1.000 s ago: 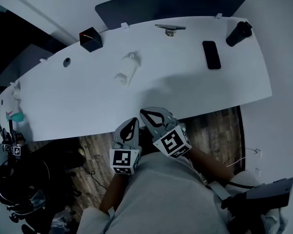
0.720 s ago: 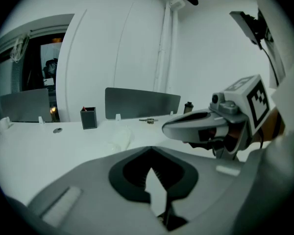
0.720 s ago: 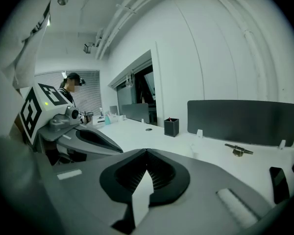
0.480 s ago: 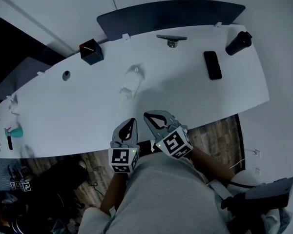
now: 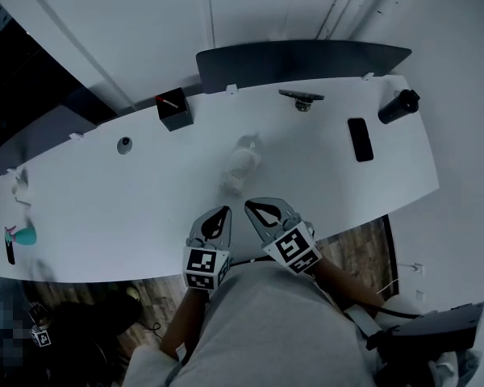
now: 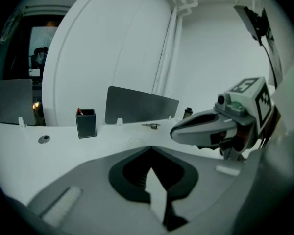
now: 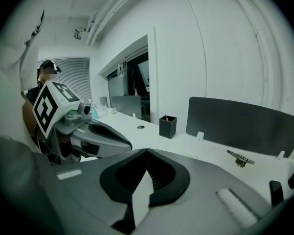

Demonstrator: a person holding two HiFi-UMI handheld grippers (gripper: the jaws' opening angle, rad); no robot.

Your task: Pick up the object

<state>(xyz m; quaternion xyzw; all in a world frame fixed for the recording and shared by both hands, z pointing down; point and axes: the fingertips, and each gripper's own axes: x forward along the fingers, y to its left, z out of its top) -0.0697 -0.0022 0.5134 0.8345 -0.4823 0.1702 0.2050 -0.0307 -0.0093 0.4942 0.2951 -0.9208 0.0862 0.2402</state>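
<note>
In the head view a small white object (image 5: 242,162), blurred, lies on the white table (image 5: 129,208) just beyond both grippers. My left gripper (image 5: 223,210) and right gripper (image 5: 250,204) are side by side over the table's near edge, pointing at the object and a short way from it. Both are shut with nothing between the jaws. The left gripper view shows its jaws (image 6: 149,149) closed, with the right gripper (image 6: 206,129) to the right. The right gripper view shows closed jaws (image 7: 146,151) and the left gripper (image 7: 95,133) on its left. The object is hidden in the right gripper view.
A black pen holder (image 5: 175,109), a dark divider panel (image 5: 298,63), a small metal stand (image 5: 301,97), a black phone (image 5: 360,139) and a dark tumbler (image 5: 398,106) line the table's far side. A round grommet (image 5: 125,143) and a teal item (image 5: 22,235) are to the left. Wood floor (image 5: 363,244) lies below the right edge.
Both grippers have moved forward from over the floor to over the table's near edge, closer to the white object. Their jaws have stayed shut.
</note>
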